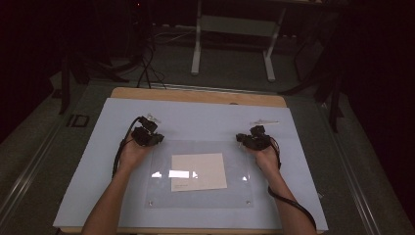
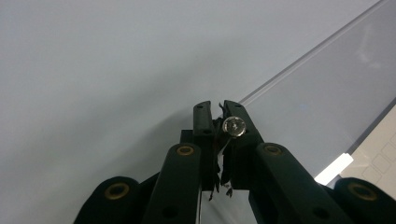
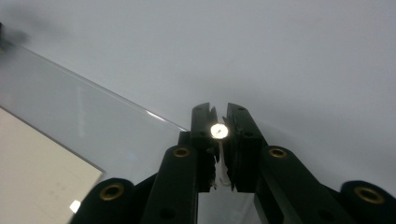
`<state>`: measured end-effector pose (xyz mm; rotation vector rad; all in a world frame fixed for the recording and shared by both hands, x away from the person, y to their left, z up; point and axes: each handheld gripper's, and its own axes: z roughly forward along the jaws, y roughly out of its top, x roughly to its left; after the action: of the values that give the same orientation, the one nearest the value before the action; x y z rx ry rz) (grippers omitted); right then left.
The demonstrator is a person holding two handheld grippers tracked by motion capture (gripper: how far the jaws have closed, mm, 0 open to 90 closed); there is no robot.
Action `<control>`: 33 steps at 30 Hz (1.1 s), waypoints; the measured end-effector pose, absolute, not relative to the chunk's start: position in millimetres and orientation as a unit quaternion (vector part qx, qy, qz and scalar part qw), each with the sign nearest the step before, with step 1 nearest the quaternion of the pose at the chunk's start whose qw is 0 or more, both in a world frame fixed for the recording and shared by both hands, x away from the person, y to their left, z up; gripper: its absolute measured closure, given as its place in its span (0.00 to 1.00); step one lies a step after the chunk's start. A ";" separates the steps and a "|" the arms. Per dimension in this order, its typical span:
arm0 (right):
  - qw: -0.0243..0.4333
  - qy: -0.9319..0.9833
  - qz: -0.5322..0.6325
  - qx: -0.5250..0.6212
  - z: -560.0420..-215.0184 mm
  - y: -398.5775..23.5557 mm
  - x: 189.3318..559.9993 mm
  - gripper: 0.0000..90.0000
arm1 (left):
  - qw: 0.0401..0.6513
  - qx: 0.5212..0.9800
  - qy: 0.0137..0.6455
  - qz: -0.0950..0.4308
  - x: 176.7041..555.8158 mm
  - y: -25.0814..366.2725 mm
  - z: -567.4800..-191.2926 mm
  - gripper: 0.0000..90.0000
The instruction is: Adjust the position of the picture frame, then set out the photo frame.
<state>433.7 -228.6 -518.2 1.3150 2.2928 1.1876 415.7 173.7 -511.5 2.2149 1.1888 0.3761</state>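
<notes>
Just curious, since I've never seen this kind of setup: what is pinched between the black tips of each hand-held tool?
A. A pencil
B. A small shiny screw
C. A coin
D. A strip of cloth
B: in each gripper view a small round, shiny screw head sits clamped between the black jaws, one screw in the left tool and another screw in the right tool.

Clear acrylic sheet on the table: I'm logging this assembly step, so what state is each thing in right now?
Clear acrylic sheet: flat on the pale mat, over the paper.
Cream paper card: flat under the sheet.
Left gripper: shut on a silver round-headed screw.
Right gripper: shut on a second shiny screw.
</notes>
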 end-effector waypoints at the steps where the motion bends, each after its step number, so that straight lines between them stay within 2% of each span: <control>1: 0.128 0.786 0.404 0.449 -516.9 -228.6 432.2 0.92 | 0.300 0.830 0.448 0.141 415.7 173.3 -512.0 0.94; 16: 0.128 0.788 0.405 0.446 -518.7 -230.3 432.8 0.92 | 0.306 0.822 0.462 0.133 415.3 173.9 -513.6 0.94; 19: 0.126 0.790 0.406 0.443 -518.9 -231.2 432.6 0.91 | 0.324 0.815 0.465 0.116 413.9 177.1 -513.8 0.86; 21: 0.145 0.793 0.394 0.441 -518.5 -229.6 431.2 0.85 | 0.329 0.813 0.464 0.123 410.9 178.0 -513.1 0.79; 28: 0.180 0.798 0.389 0.424 -514.4 -233.2 420.1 0.77 | 0.373 0.790 0.468 0.137 402.9 185.0 -510.0 0.70; 30: 0.196 0.795 0.392 0.420 -512.5 -236.0 416.6 0.78 | 0.396 0.777 0.469 0.139 400.2 187.4 -509.9 0.69; 33: 0.196 0.796 0.396 0.413 -512.8 -236.0 414.5 0.86 | 0.421 0.762 0.470 0.147 395.8 189.5 -510.2 0.70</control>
<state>414.5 -236.0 -512.8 1.1570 2.2301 1.1090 395.8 189.5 -510.2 1.9097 1.1769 0.3671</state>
